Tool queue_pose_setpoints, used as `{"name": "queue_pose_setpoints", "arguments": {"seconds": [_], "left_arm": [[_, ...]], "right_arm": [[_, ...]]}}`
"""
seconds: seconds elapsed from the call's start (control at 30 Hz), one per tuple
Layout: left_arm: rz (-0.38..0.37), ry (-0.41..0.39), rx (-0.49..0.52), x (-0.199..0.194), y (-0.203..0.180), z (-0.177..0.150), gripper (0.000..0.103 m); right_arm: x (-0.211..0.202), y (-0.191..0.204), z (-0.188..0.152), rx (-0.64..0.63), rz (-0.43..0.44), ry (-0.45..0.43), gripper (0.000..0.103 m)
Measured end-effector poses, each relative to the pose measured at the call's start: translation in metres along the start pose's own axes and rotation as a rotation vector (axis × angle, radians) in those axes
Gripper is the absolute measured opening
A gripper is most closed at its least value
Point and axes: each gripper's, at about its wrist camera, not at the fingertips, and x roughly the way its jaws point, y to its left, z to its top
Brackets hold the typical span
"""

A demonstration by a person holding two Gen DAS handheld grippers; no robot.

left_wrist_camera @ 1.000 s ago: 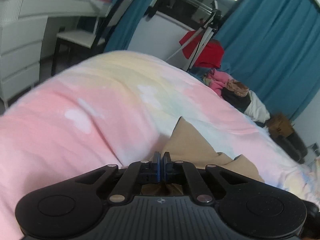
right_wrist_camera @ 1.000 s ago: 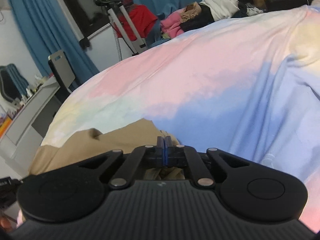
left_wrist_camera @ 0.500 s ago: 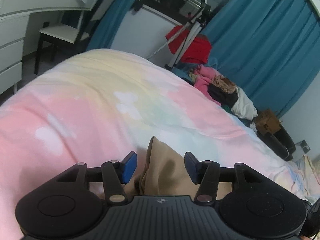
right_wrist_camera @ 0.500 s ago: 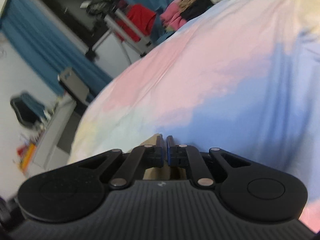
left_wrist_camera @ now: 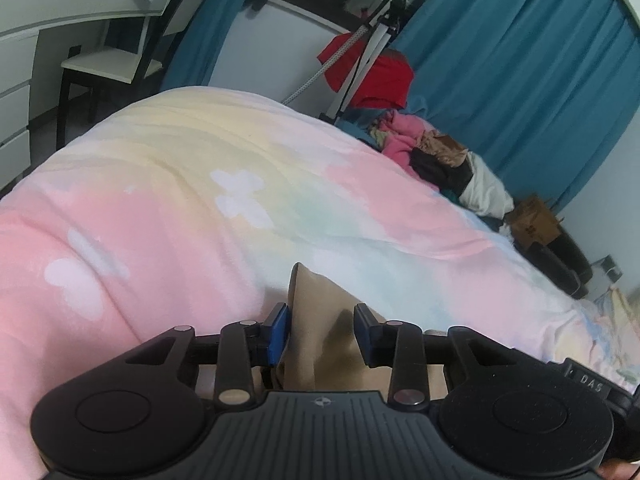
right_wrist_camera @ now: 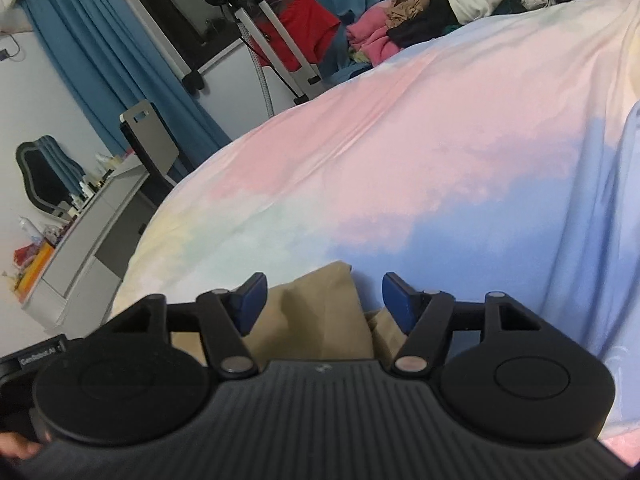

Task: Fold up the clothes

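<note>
A tan garment lies crumpled on the pastel tie-dye bedspread, right in front of both grippers. In the left wrist view a raised fold of it stands between the blue pads of my left gripper. The jaws are closing and the pads do not press on the cloth. In the right wrist view the same tan garment lies between the fingers of my right gripper, whose jaws are opening wide, clear of the cloth on both sides. The bedspread stretches ahead.
A pile of mixed clothes sits at the far edge of the bed, beside a red garment on a metal stand. A chair and a white desk stand at the left. A cardboard box sits on the floor at the right.
Both grippers were shut on the tan garment a second ago and have let go. The left opened first and has since narrowed a little; the right has just spread wide.
</note>
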Motion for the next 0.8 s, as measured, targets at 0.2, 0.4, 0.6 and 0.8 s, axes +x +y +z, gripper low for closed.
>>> {"name": "queue_pose_setpoints", "arguments": {"seconds": [0.2, 0.4, 0.6, 0.8], "left_arm": [[0.009, 0.001, 0.02, 0.007, 0.001, 0.001, 0.013], [-0.014, -0.048, -0.022, -0.004, 0.004, 0.002, 0.004], [0.128, -0.065, 0.103, 0.002, -0.01, -0.006, 0.004], [0.136, -0.057, 0.095, 0.008, -0.004, -0.009, 0.005]], "right_arm": [[0.013, -0.01, 0.0, 0.044, -0.016, 0.029, 0.014], [0.004, -0.012, 0.0, 0.041, -0.021, -0.005, 0.004], [0.006, -0.02, -0.005, 0.002, -0.167, -0.004, 0.003], [-0.005, -0.046, 0.002, 0.147, -0.086, -0.034, 0.003]]}}
